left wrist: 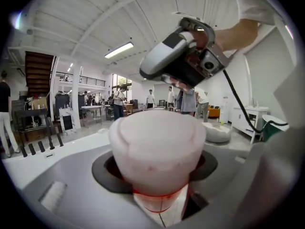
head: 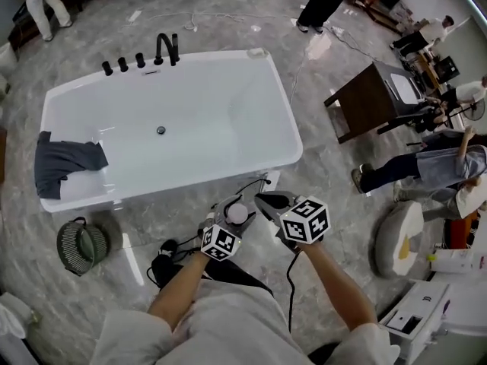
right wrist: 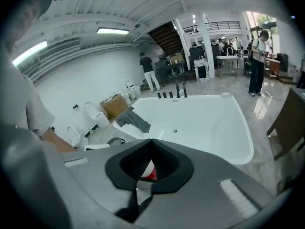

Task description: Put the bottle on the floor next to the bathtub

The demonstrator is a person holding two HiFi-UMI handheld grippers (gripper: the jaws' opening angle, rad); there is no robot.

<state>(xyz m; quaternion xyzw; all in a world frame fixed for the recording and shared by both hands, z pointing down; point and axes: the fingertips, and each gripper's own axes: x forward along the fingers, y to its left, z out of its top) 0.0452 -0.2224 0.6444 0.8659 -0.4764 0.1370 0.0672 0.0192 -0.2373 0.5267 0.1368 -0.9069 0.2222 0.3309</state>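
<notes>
In the head view a bottle with a rounded white cap (head: 237,214) is held upright above the grey marble floor (head: 152,226), just in front of the white bathtub (head: 283,155). My left gripper (head: 233,219) is shut on it. The left gripper view shows the white cap (left wrist: 157,144) filling the space between the dark pads, with a reddish body below. My right gripper (head: 263,199) hovers close to the right of the bottle, its jaws shut together and empty. In the right gripper view the bathtub (right wrist: 228,144) lies ahead.
A dark towel (head: 65,162) hangs over the tub's left rim and black taps (head: 166,48) stand at its far edge. A green wire basket (head: 82,244) sits on the floor at the left. A wooden table (head: 373,97), a white cushion (head: 397,238) and several people are to the right.
</notes>
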